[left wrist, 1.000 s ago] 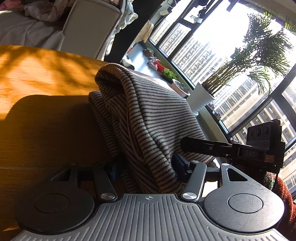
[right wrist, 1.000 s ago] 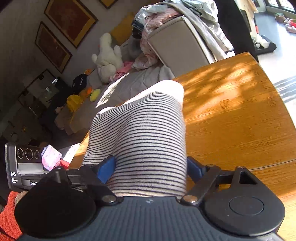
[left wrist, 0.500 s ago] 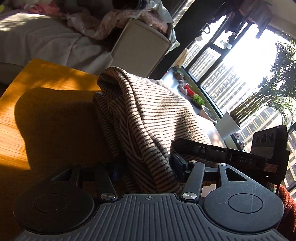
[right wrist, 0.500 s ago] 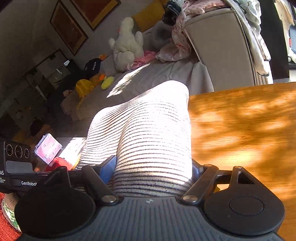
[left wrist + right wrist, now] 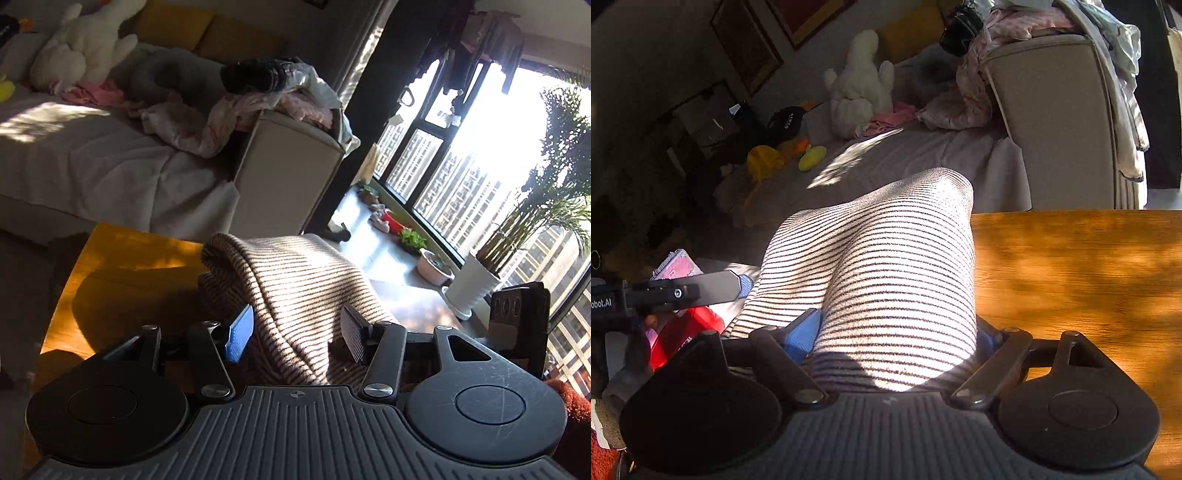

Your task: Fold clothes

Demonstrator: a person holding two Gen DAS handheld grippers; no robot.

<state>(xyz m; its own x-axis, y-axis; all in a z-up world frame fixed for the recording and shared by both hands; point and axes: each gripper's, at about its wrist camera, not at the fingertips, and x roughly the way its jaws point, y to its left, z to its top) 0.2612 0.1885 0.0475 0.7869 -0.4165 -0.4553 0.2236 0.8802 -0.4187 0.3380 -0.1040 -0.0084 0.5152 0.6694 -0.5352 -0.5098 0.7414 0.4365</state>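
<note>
— Fingers (image 5: 240, 332) on the left gripper (image 5: 297, 317): blue pad one side, dark ribbed pad the other, striped sweater (image 5: 295, 280) bunched between. Jaws have just been closing, and they grip the cloth.
— Right gripper (image 5: 894, 328)?
— Clamped on a thick roll of the same sweater, which bulges over both pads. Its jaws have just been opening a little, cloth still pinched.
— Sweater against the table (image 5: 1071, 266)?
— Hangs from both grippers over the table's near left edge, with a humped fold standing above the wood. Contact with the top: cannot tell.
— Past the table?
— Just beyond its far edge, a pale sofa (image 5: 92, 166). Loose clothes (image 5: 280, 96) are heaped on the sofa's armrest, and a white plush toy (image 5: 81, 40) sits farther back. Off the table's right side, a potted palm (image 5: 554, 184) stands by tall windows.
</note>
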